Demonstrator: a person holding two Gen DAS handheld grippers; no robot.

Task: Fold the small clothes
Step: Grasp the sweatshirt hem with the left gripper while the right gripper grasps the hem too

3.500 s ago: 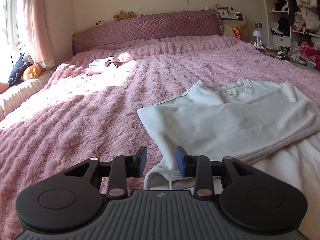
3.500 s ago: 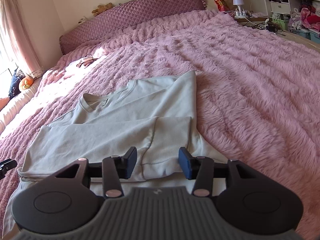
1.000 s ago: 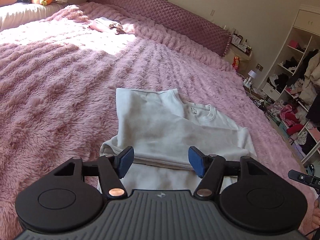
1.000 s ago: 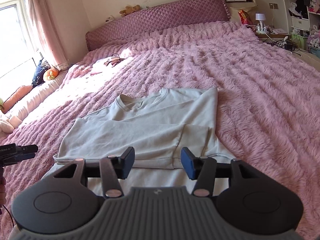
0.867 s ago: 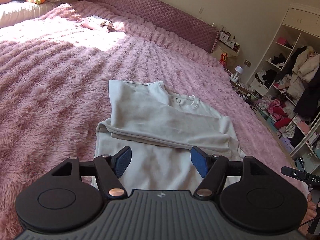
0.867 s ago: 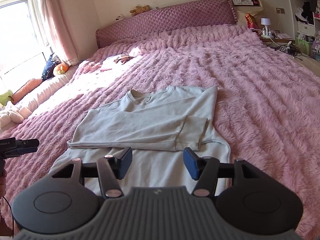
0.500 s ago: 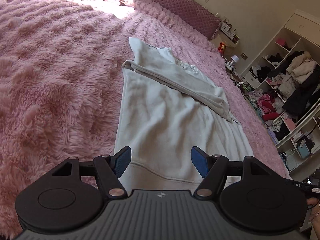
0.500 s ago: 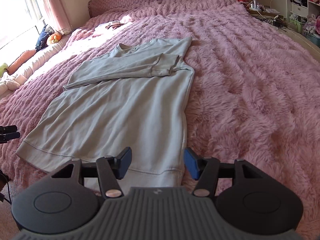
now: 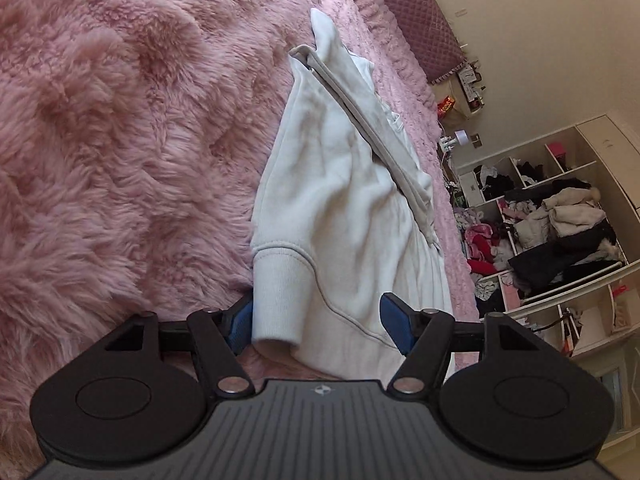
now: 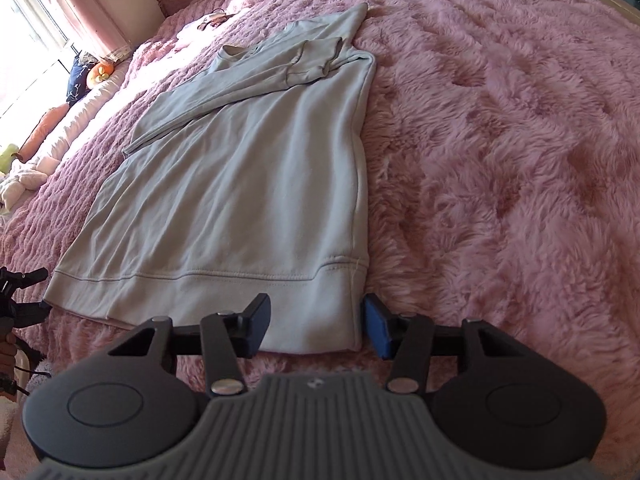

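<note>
The pale sweatshirt point(image 10: 248, 184) lies flat on the bed, sleeves already crossed over the chest, its ribbed hem point(image 10: 224, 296) nearest the two grippers. It looks like soft, fairly thick knit: light, limp, likely to sag and crease once lifted, though not slippery, and the plush cover should drag on it a little. To my eye the doubled ribbing at the two hem corners is the place to take hold, since it is the firmest part. The left gripper point(image 9: 320, 322) has its jaws standing wide and just closing, with the left hem corner point(image 9: 280, 292) between them; one pad looks to be against the ribbing, the other is clear of it. The right gripper point(image 10: 316, 326) brackets the right hem corner point(image 10: 340, 320), jaws at a middling gap and closing too, pads not yet pressing. The bed is covered in a shaggy pink blanket point(image 10: 500, 140) running up to a quilted headboard point(image 9: 416, 20). Beyond it stand open shelves point(image 9: 560, 220) heaped with clothes, and on the other side a curtained window point(image 10: 52, 12) lets sun in.
</note>
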